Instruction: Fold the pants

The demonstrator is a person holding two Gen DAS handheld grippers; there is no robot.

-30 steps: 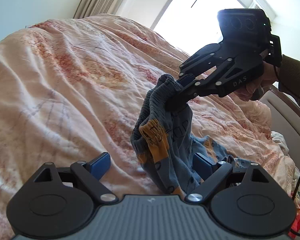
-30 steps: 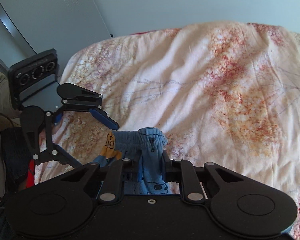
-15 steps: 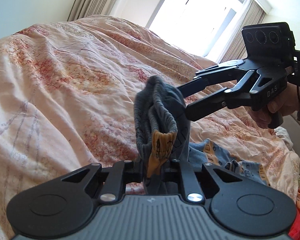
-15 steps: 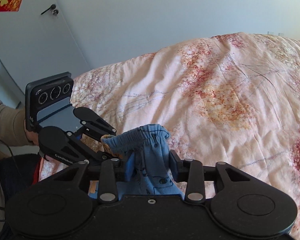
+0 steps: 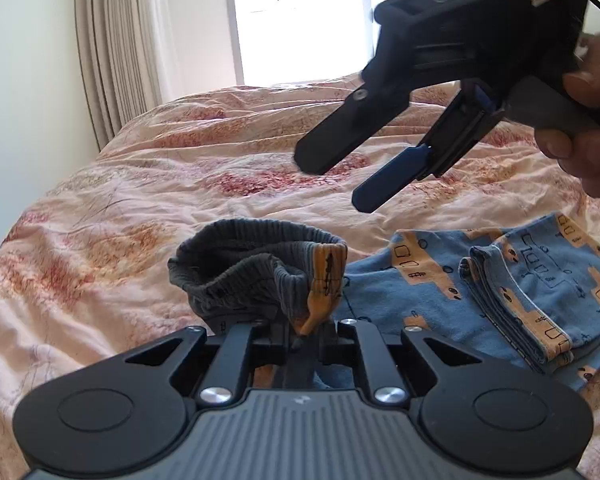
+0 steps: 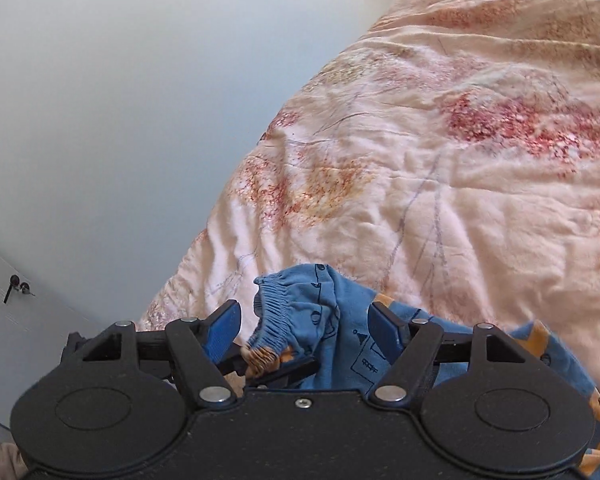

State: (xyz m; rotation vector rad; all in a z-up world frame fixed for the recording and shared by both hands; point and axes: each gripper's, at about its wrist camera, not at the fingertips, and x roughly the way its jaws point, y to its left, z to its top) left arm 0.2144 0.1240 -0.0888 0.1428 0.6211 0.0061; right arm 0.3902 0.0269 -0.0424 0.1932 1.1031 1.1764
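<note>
Small blue pants [image 5: 500,280] with orange vehicle prints lie on the bed, legs spread to the right. My left gripper [image 5: 302,334] is shut on the gathered elastic waistband [image 5: 260,276], which bunches up in front of it. My right gripper [image 5: 340,184] hovers open above the pants in the left wrist view. In the right wrist view the right gripper [image 6: 304,320] is open, its blue pads [image 6: 224,326] on either side of the waistband [image 6: 292,308] without touching it.
A pink floral quilt [image 5: 180,184] covers the whole bed. A window [image 5: 300,20] and beige curtains [image 5: 116,40] stand behind it. A pale wall [image 6: 120,100] and a door with a handle [image 6: 16,286] lie beyond the bed's edge.
My right gripper has opened and let go of the waistband, and has risen above the pants. My left gripper closed on the waistband and lowered it; the pants now lie spread on the quilt.
</note>
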